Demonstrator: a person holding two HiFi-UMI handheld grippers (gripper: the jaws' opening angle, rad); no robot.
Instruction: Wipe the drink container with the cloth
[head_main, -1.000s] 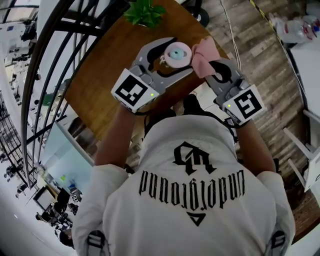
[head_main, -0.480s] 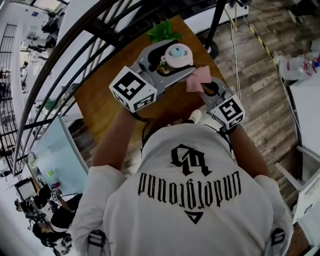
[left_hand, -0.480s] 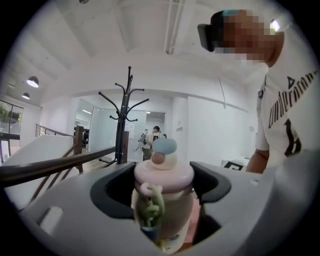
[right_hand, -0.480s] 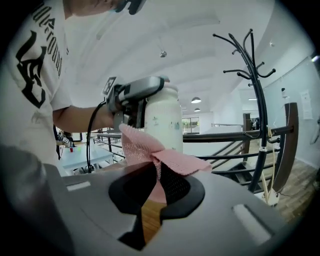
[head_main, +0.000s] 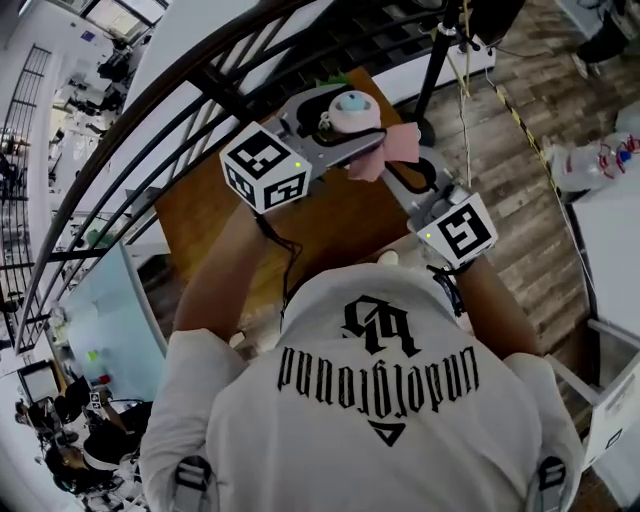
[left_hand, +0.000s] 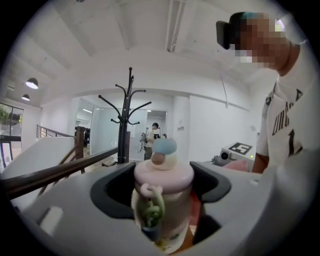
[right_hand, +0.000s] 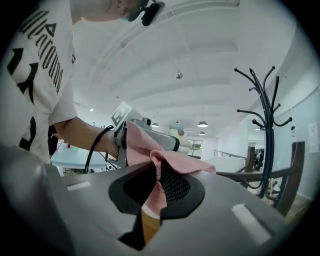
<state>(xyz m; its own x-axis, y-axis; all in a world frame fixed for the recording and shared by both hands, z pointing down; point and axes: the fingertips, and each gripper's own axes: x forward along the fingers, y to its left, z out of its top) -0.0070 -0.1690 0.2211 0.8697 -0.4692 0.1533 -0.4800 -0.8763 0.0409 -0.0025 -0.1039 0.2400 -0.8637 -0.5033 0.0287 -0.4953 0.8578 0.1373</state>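
Head view: overhead, steeply down past the person's shoulders; table (head_main: 350, 210) upper centre. Left gripper view: low, very close, level along its jaws, drink container (left_hand: 162, 195) lower centre. Right gripper view: likewise, cloth (right_hand: 165, 165) lower centre. Head and left gripper views share the container.

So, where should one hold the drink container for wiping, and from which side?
Take the drink container by its round body just under the pink lid, from the side, as the left hand-held gripper does: it stands upright, and the wider lid should stop slipping.
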